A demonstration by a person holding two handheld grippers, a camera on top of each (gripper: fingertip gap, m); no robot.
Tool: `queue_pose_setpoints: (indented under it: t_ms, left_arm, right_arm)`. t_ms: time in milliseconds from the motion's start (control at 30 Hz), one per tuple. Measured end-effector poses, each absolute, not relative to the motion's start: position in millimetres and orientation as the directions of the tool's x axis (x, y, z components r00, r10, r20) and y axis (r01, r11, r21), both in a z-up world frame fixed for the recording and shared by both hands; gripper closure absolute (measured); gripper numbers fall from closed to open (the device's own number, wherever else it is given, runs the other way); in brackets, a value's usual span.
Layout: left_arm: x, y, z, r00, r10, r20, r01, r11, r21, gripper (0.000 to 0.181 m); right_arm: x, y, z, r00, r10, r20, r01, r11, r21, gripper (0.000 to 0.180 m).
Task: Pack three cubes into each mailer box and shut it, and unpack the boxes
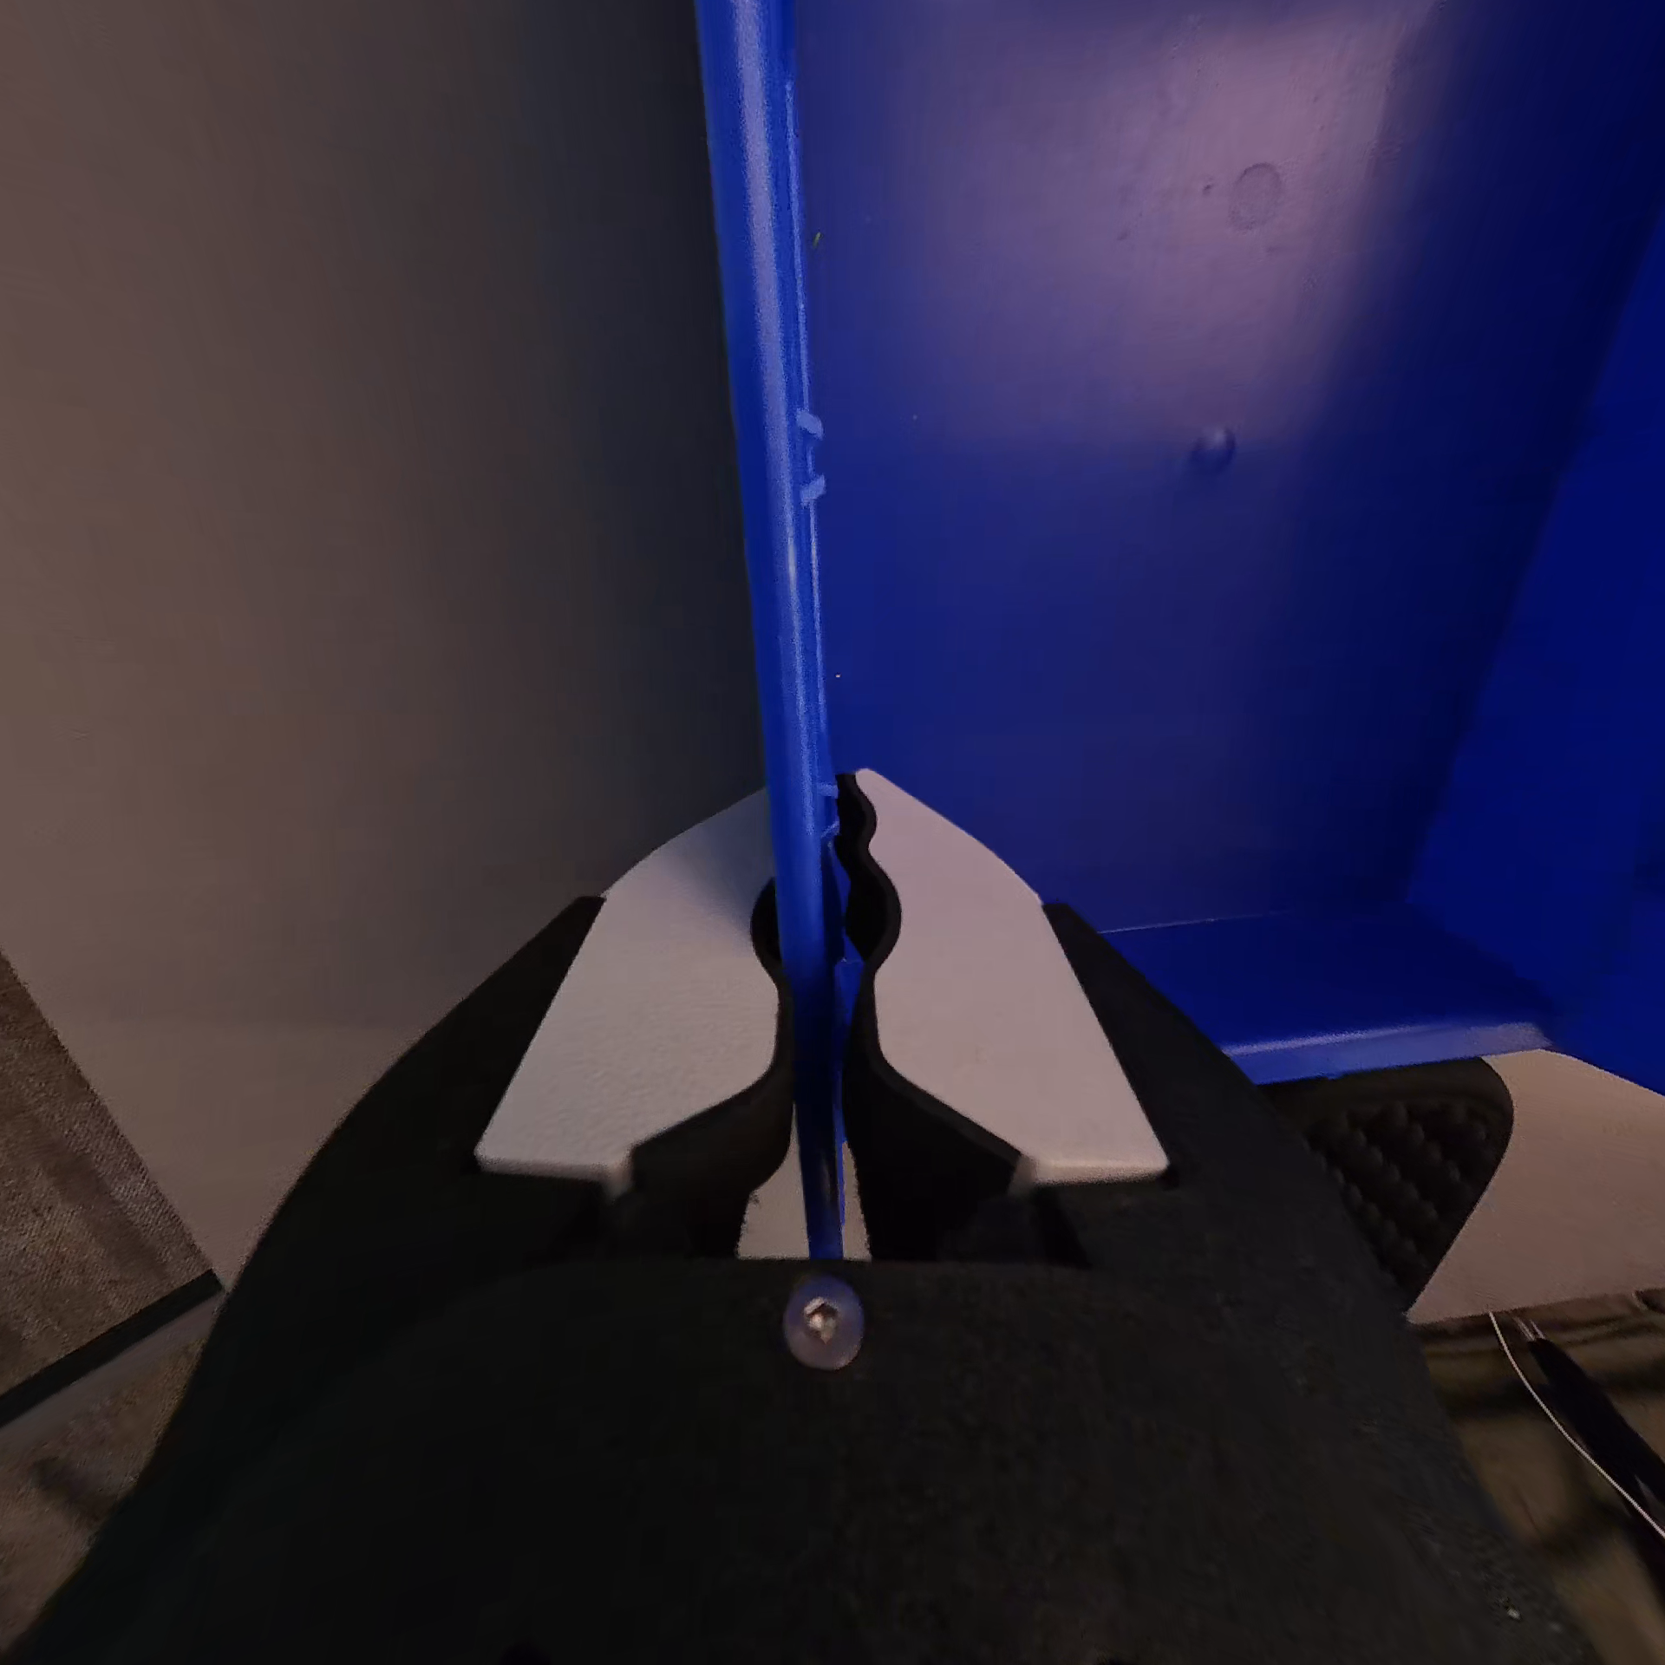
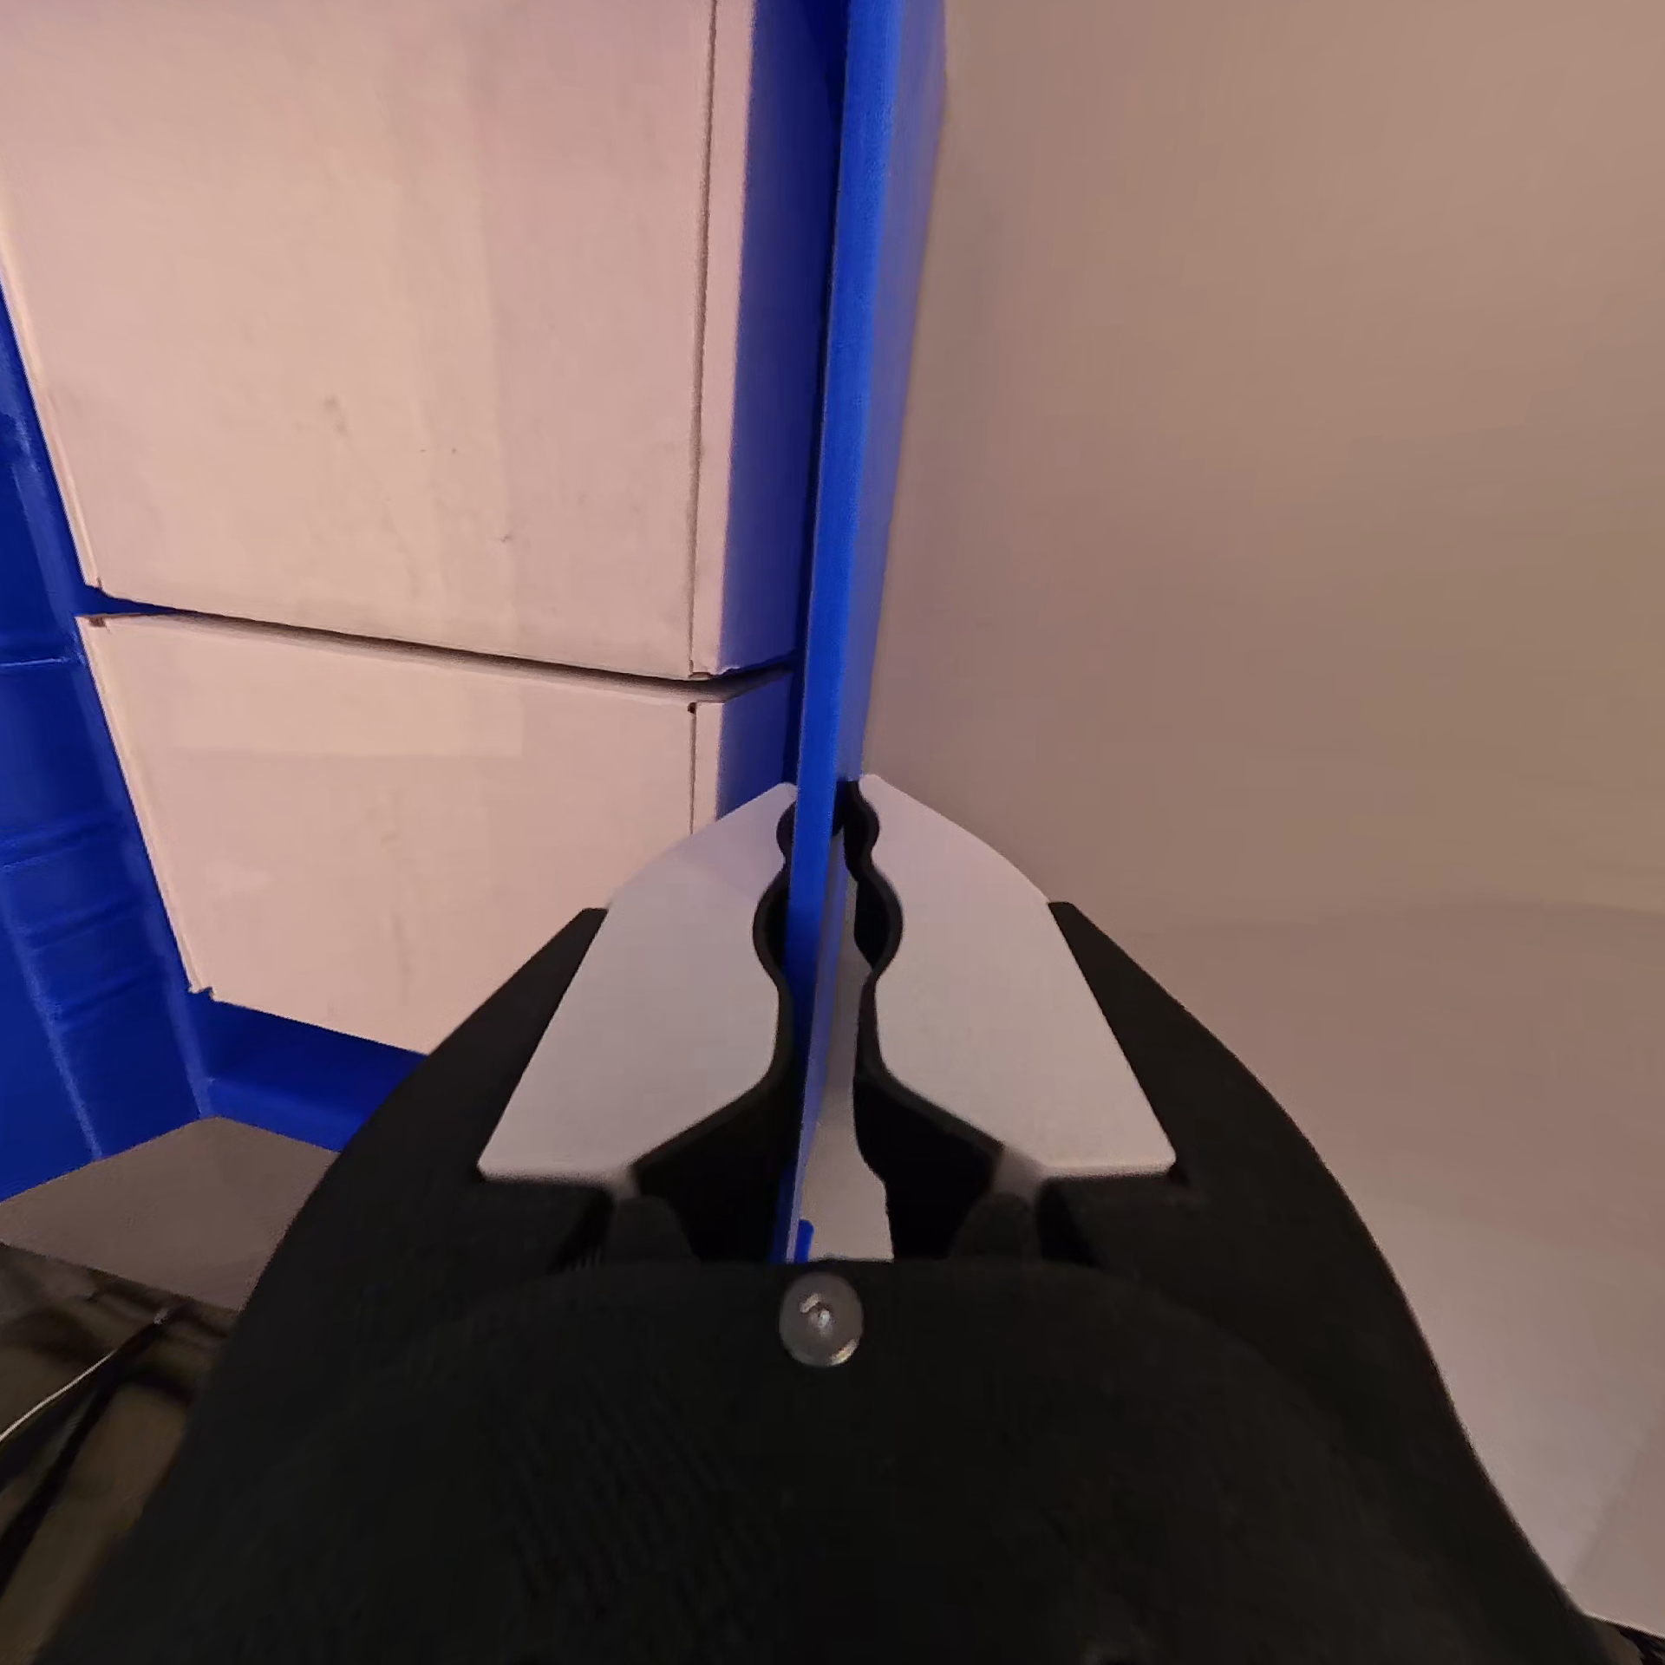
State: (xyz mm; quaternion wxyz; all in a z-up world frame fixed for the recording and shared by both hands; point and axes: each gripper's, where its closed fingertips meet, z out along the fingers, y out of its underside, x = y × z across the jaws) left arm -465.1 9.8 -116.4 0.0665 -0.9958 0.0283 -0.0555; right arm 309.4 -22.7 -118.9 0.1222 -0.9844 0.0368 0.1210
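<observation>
Glossy plastic bin (image 1: 1171,541), matt cardboard boxes (image 2: 378,315)

Inside my blue bin (image 2: 865,450) I see two shut white mailer boxes, the far box (image 2: 378,315) and the near box (image 2: 405,811), flat on the floor end to end, nearly touching, snug against the bin's right wall; the left wrist view shows only bare blue floor (image 1: 1171,405).

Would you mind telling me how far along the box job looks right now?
Done, it seems: two white mailer boxes lie shut inside the blue bin. In hand: the left gripper and the right gripper each clamp a side wall of that bin. Left: no cubes show in either view, so whether these boxes are packed, or any unpacking has begun, cannot be told.
</observation>
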Motion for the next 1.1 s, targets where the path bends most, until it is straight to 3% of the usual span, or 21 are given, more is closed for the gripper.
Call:
queue_pose_setpoints:
  t_ms: [700,867,1100]
  left_arm:
    - [-392.3,-20.7,-117.9,0.962,-0.274,-0.004,-0.274,-0.961,0.034,0.158]
    - [-369.2,-23.0,-118.7,0.939,-0.341,-0.046,-0.339,-0.940,0.047,0.153]
    - [-331.6,-32.9,-116.6,0.890,-0.454,0.042,-0.456,-0.889,0.045,0.144]
  right_arm:
    - [168.0,-8.9,-119.1,0.984,0.097,-0.147,0.093,-0.995,-0.032,0.172]
    - [124.8,-2.7,-119.8,0.976,0.206,-0.069,0.202,-0.977,-0.068,0.169]
    - [76.2,4.8,-119.5,0.955,0.277,-0.108,0.264,-0.956,-0.124,0.163]
